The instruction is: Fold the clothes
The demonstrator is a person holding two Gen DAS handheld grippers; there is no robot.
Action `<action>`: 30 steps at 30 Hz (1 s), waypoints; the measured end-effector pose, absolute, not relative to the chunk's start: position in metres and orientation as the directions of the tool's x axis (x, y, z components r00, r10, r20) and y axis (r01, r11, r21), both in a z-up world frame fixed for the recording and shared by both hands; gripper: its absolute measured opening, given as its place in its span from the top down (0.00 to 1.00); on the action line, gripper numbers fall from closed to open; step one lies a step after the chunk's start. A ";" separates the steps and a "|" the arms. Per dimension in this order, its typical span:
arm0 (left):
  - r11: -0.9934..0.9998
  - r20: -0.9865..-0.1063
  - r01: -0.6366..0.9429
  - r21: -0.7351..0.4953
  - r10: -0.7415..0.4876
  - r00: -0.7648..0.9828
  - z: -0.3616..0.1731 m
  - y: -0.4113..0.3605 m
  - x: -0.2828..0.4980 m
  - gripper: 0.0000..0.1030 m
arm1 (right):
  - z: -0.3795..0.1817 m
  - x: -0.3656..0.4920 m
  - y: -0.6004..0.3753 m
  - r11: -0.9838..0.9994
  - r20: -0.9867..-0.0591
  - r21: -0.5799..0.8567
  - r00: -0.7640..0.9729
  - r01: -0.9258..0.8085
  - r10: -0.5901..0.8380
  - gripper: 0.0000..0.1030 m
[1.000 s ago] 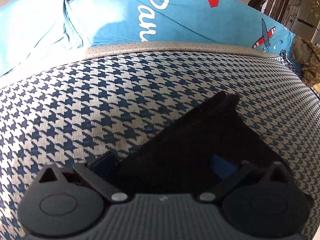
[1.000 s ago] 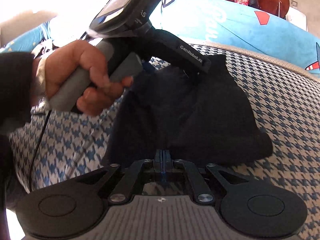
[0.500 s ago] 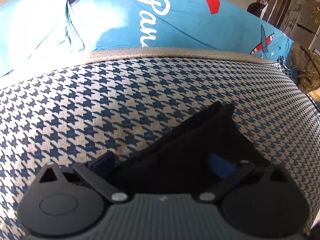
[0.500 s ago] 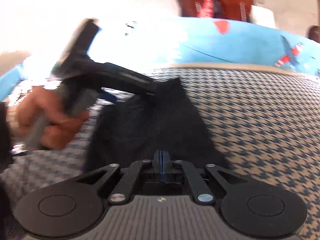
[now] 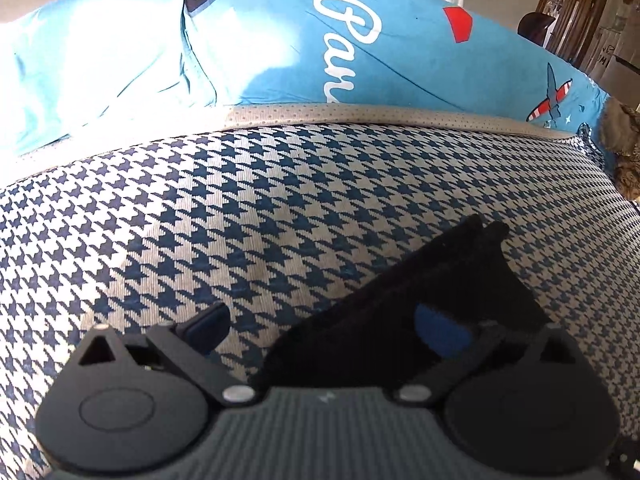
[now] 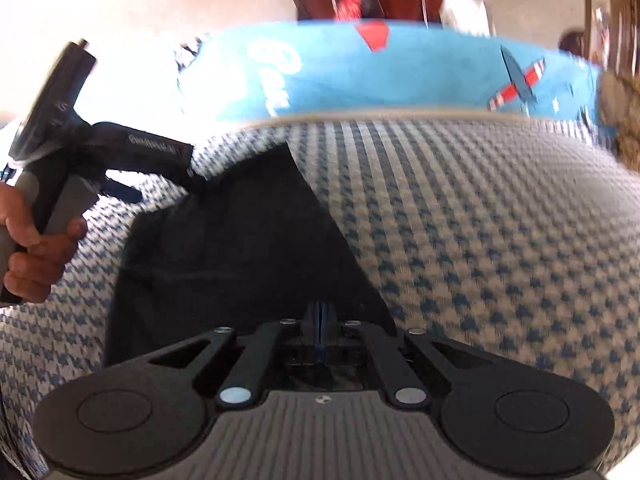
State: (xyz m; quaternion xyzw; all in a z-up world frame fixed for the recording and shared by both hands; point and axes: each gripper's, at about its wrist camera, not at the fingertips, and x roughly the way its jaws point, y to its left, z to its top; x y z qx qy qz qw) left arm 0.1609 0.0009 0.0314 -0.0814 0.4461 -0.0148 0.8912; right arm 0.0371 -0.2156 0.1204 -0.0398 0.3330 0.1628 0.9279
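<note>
1. The right gripper (image 6: 322,314) has its two blue-padded fingers pressed together; its tips sit right at the near edge of the black garment (image 6: 240,248), but whether cloth is pinched between them cannot be told.
2. The left gripper (image 5: 324,332) has its jaws spread wide. One blue pad lies over the checked cover; the other sits against the black cloth, with the garment's edge running into the gap between them.
3. The black garment lies flat on the blue-and-white houndstooth seat cover (image 5: 240,208), folded into a roughly wedge-shaped piece that narrows toward a far corner. In the left wrist view two layered edges show at that corner.
4. In the right wrist view, a hand (image 6: 30,248) grips the grey handle of the left gripper, whose nose reaches the garment's far left corner.
5. Behind the seat runs a beige dotted trim (image 5: 360,114).
6. Beyond that stands a bright blue cushion (image 5: 380,48) with white script lettering, a red shape and an aeroplane print.
7. Farthest off, a doorway (image 5: 576,20) is visible; the right wrist view is motion-blurred.
</note>
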 end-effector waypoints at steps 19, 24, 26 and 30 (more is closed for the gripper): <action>0.996 -0.848 -0.078 -0.050 -0.001 0.530 0.008 0.000 0.138 0.00 | 0.089 0.045 -0.123 0.740 -0.641 0.153 0.505 -0.655 0.579 0.97; 0.994 -0.833 -0.108 -0.026 0.038 0.551 0.007 0.005 0.141 0.00 | 0.085 0.028 -0.124 0.678 -0.678 0.089 0.454 -0.730 0.578 0.89; 0.993 -0.827 -0.113 -0.018 0.048 0.561 0.007 0.005 0.142 0.00 | 0.085 0.022 -0.129 0.663 -0.682 0.070 0.449 -0.745 0.577 0.89; 0.990 -0.819 -0.138 -0.021 0.062 0.570 0.007 0.010 0.145 0.00 | 0.086 0.010 -0.136 0.649 -0.694 0.052 0.440 -0.759 0.570 0.87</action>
